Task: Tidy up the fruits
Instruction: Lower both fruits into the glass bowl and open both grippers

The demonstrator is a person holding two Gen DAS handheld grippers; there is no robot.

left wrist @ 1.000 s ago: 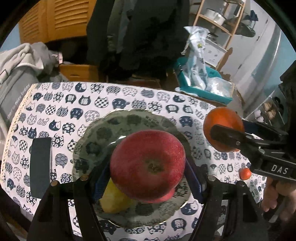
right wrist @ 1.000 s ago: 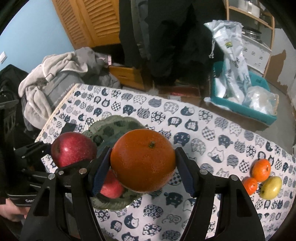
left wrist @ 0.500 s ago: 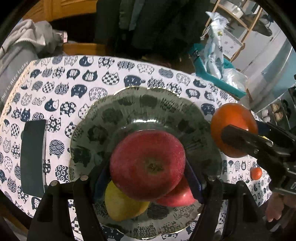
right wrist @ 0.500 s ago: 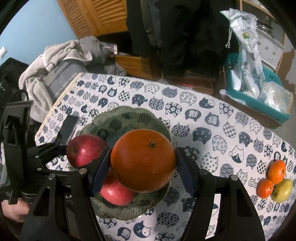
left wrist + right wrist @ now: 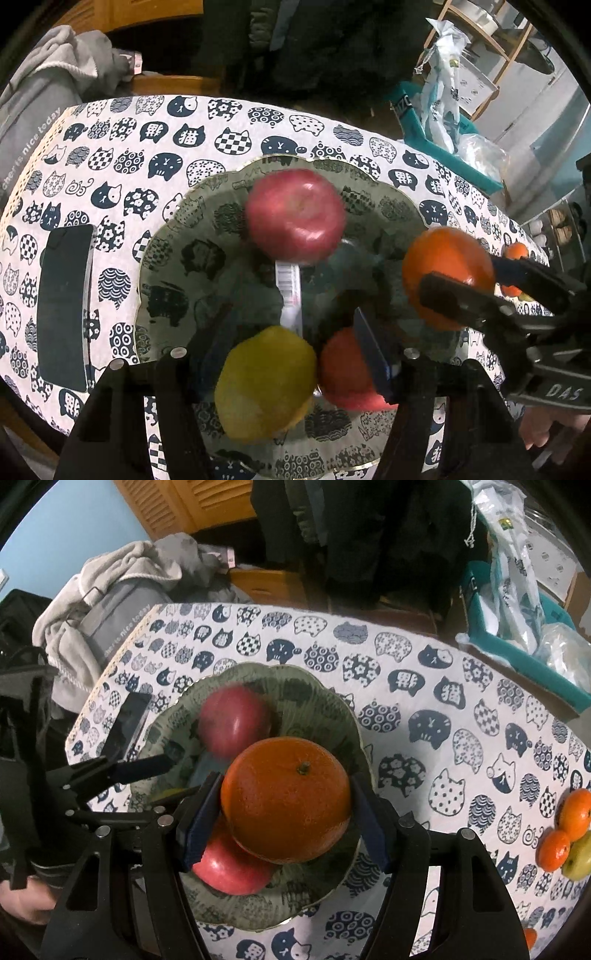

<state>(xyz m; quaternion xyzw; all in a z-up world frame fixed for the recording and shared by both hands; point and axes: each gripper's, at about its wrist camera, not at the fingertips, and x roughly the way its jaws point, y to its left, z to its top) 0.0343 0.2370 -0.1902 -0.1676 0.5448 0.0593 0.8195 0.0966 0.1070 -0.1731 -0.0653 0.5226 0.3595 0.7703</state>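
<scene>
**Orange over the plate, apple loose in it**

We hold the right hand-held gripper [image 5: 286,810] clamped on a large orange [image 5: 286,799], one blue pad against each side and the stem end up. It hangs above the near right part of the green patterned plate [image 5: 325,709]. We judge that this grip keeps the fruit level so it can go down into the free space without rolling.

Our left hand-held gripper [image 5: 291,354] is spread wide and holds nothing. In the left wrist view a red apple [image 5: 295,216] lies blurred at the far side of the plate [image 5: 173,258], well clear of the open fingers, so we take it as just let go and perhaps not yet settled. A yellow fruit, a lemon or a pear as far as we can tell, [image 5: 264,382] and a second red apple [image 5: 345,373] sit at the near rim, between and below the left fingers.

The plate stands on the counter [image 5: 424,686], which is covered by a cat-print cloth. A dark phone [image 5: 64,306] lies just beside the plate on its left. At the right edge of the counter two small oranges [image 5: 576,812] and a yellow-green fruit [image 5: 578,864] wait in a cluster, well apart from the plate, so we judge the sorting roughly half done. The risk we see is the orange knocking the fruit below it as it goes down.
</scene>
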